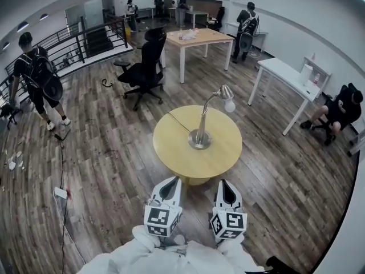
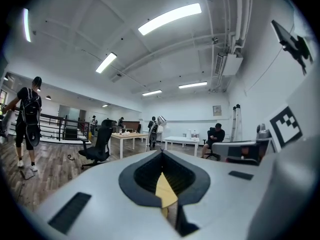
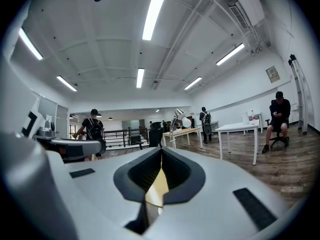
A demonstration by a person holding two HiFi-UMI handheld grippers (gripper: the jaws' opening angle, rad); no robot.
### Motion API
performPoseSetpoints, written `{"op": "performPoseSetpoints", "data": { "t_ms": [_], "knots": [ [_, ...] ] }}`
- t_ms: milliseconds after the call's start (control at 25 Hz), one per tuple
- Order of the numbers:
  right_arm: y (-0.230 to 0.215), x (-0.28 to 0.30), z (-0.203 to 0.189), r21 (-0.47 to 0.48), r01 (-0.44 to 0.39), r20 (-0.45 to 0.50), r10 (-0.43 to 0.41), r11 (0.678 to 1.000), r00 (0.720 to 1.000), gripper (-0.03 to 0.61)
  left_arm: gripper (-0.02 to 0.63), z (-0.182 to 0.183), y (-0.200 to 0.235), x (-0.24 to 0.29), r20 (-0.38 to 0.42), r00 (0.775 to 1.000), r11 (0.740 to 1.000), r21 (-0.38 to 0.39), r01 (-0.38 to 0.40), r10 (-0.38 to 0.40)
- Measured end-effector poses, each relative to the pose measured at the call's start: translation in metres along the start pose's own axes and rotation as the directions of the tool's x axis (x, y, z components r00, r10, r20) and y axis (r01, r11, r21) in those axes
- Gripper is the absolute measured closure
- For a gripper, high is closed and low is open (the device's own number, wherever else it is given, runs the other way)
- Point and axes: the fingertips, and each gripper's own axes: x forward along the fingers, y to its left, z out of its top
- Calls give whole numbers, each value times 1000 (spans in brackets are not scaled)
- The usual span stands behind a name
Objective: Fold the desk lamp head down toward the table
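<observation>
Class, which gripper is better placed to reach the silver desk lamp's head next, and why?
Probably the right gripper: the silver desk lamp's head leans towards that side, ahead of it. The left gripper sits further across. Both are shut, short of the round yellow table.

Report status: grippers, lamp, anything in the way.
Both shut and empty, left gripper and right gripper, short of the round table. On it the desk lamp, head up, untouched. Nothing between.
</observation>
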Motion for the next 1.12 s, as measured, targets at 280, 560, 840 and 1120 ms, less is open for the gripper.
{"op": "performPoseSetpoints", "data": {
  "t_ms": [280,560,840,1120],
  "knots": [
    [-19,35,-9,8,39,-26,-39,999,999,566,614,-11,18,42,-30,999,1000,-16,17,-17],
    [-34,72,-12,11,62,-47,-61,998,997,566,614,-20,34,76,-62,998,999,-29,26,-27],
    [-41,123,-9,3,27,-49,-27,1000,998,566,614,-24,60,117,-78,997,999,-39,-7,4],
    [-71,182,8,7,4,-38,-4,1000,999,566,614,-13,73,177,-79,997,999,-32,-30,28]
  ]
}}
